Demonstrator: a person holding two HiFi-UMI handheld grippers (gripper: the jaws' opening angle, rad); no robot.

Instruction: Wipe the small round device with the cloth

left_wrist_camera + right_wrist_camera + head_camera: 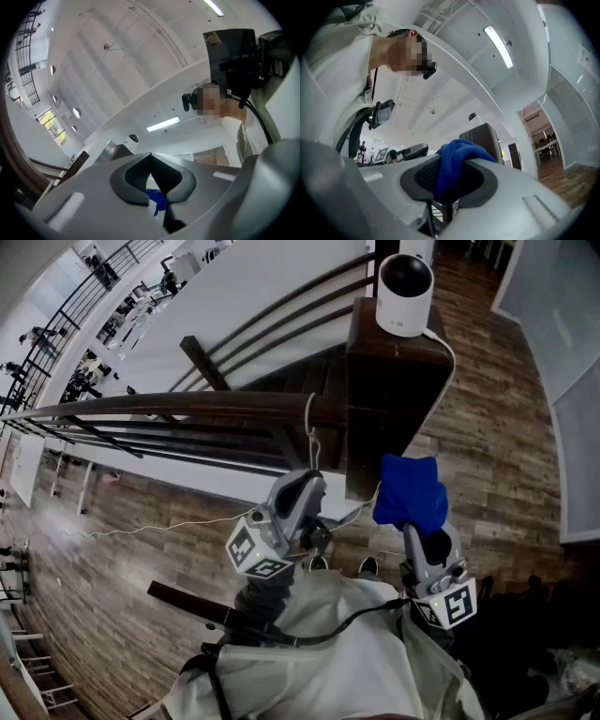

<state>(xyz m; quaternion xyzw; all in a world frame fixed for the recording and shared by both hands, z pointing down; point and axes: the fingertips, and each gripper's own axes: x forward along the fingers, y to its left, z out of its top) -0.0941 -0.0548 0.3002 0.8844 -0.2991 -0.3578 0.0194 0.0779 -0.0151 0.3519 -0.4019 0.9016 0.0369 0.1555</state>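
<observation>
The small round device (pixel 404 292), white with a black dome, stands on top of a dark wooden post (pixel 389 371). Below the post my right gripper (pixel 413 524) points up, shut on a bunched blue cloth (pixel 411 491). In the right gripper view the cloth (pixel 454 161) fills the gap between the jaws, and the device (pixel 473 116) shows small beyond it. My left gripper (pixel 307 486) is to the left of the cloth, shut and holding nothing. In the left gripper view the jaws meet at the tips, and the device (pixel 133 138) sits far off.
A dark curved handrail (pixel 159 407) runs left from the post, with rails under it. A thin white cable (pixel 311 442) hangs down beside the post. Wooden floor (pixel 497 437) lies below. The person's pale sleeves (pixel 356 652) fill the bottom of the head view.
</observation>
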